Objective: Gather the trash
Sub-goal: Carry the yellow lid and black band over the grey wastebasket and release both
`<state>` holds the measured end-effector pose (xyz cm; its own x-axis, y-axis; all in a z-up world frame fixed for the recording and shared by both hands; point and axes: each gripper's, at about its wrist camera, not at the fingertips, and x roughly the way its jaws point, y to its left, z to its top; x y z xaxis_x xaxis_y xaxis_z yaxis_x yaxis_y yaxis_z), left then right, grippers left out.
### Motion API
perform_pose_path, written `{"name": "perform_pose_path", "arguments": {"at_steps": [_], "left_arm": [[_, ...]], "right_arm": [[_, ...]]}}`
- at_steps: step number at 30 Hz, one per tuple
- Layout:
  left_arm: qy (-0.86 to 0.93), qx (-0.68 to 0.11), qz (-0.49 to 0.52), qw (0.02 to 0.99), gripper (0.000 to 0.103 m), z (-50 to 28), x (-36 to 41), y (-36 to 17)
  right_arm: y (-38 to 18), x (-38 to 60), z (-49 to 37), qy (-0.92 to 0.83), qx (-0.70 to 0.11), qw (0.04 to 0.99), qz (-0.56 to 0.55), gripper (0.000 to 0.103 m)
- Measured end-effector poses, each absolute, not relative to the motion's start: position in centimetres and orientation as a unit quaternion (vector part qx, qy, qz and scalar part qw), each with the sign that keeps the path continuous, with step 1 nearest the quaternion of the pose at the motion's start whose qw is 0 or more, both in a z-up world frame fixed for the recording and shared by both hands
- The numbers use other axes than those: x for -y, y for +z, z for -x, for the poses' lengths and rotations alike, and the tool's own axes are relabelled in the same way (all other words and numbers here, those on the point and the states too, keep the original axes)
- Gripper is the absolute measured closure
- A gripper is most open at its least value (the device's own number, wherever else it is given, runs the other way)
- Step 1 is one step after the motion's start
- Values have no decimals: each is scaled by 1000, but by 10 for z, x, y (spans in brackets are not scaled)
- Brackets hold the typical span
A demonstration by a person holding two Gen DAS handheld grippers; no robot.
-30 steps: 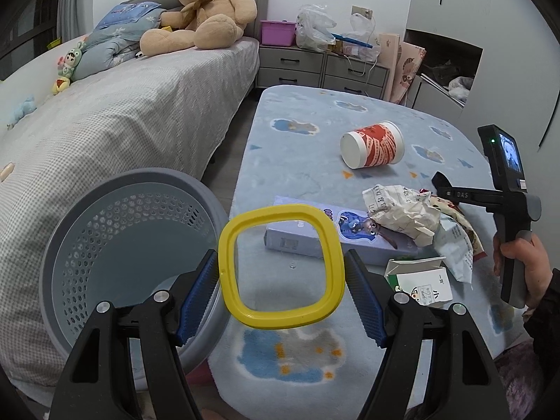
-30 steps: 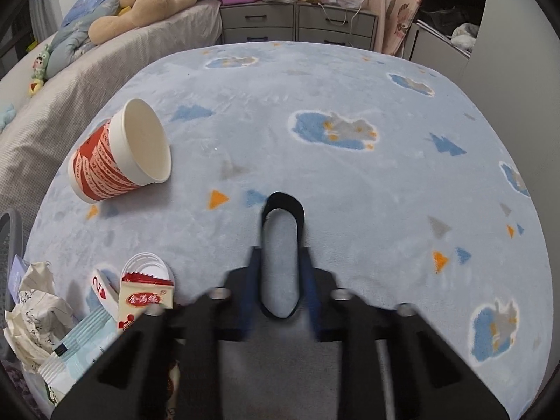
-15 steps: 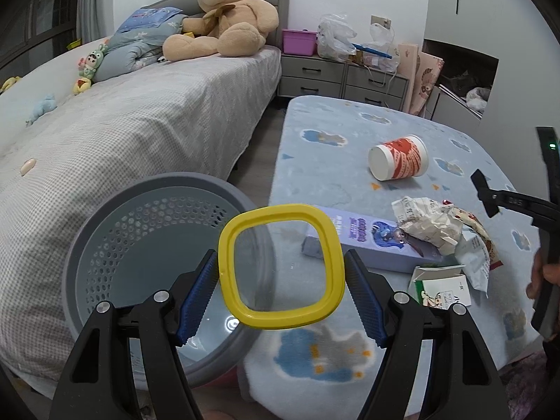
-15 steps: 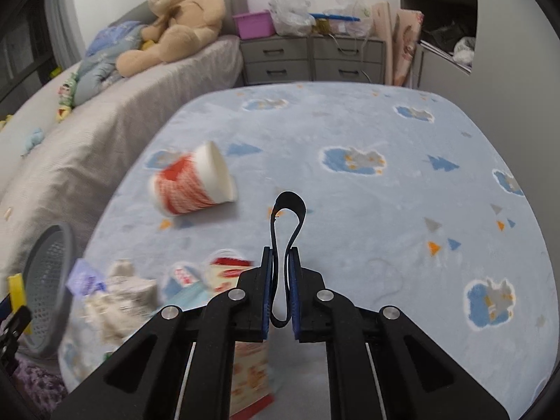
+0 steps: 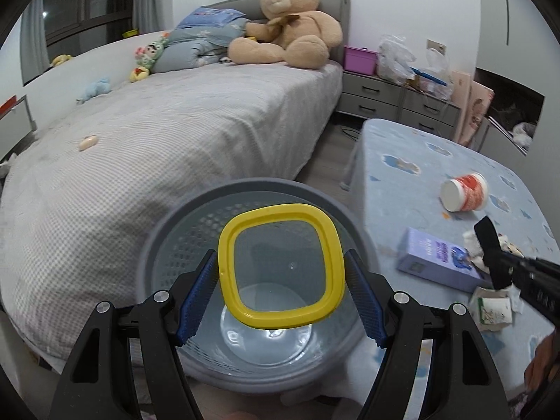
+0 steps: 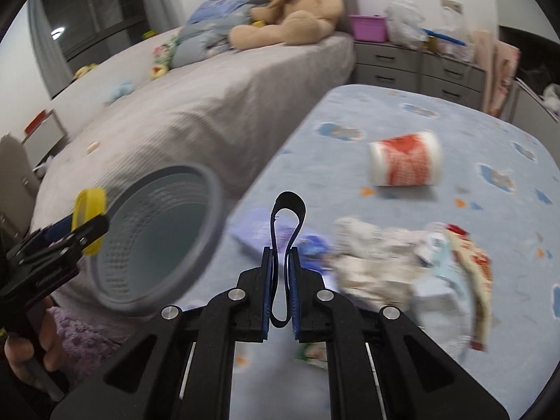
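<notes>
My left gripper [image 5: 280, 287] is shut on a yellow-rimmed clear lid [image 5: 281, 266] and holds it right above the open grey perforated bin [image 5: 175, 231]. My right gripper [image 6: 280, 280] is shut on a black band loop [image 6: 287, 210], held above the table's left part near the bin [image 6: 196, 245]. On the blue table lie a red and white paper cup [image 6: 406, 164], a purple box [image 5: 437, 262], crumpled paper [image 6: 371, 266] and snack wrappers [image 6: 469, 262].
A grey bed [image 5: 175, 133] with a teddy bear [image 5: 290, 31] and soft toys stands left of the bin. Grey drawers [image 5: 392, 101] with bags and a pink box stand at the back wall. The blue patterned table [image 5: 413, 182] is to the right.
My left gripper carried the lid left from over the table's edge to above the bin. My right gripper swung left toward the bin with the black band in it.
</notes>
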<state>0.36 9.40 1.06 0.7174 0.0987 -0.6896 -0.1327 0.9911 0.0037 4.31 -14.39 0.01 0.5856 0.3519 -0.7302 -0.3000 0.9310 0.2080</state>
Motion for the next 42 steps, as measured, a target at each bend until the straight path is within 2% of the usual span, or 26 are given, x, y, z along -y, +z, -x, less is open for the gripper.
{"name": "perform_pose_path", "arguments": {"at_steps": [10,25,28,29,30,35,42], "left_arm": [[90,-372,13,924,33,-14,-125,10],[107,-393,36,913,33,-14,-156,-9],[109,-395,41,911,33,-13,-159,-9],[108,-396,43,911,33,-13,-160,-10],[109,-397,43,910,33,-13,-160,-10],[115,-399,46,909,27,-12,-162,-10],[124,-398,45,908,27,-10,-163,-10]], "right_arm": [[13,61,-60,267,-405,874,-26,93],[-17,19,-80,305,-433,848,1,90],[-17,20,-80,305,-431,850,-1,73],[-17,20,-80,304,-429,851,-2,62],[-17,21,-80,303,-427,852,-3,58],[-15,21,-79,301,-421,856,-2,57],[-15,21,-78,303,-421,855,-4,56]]}}
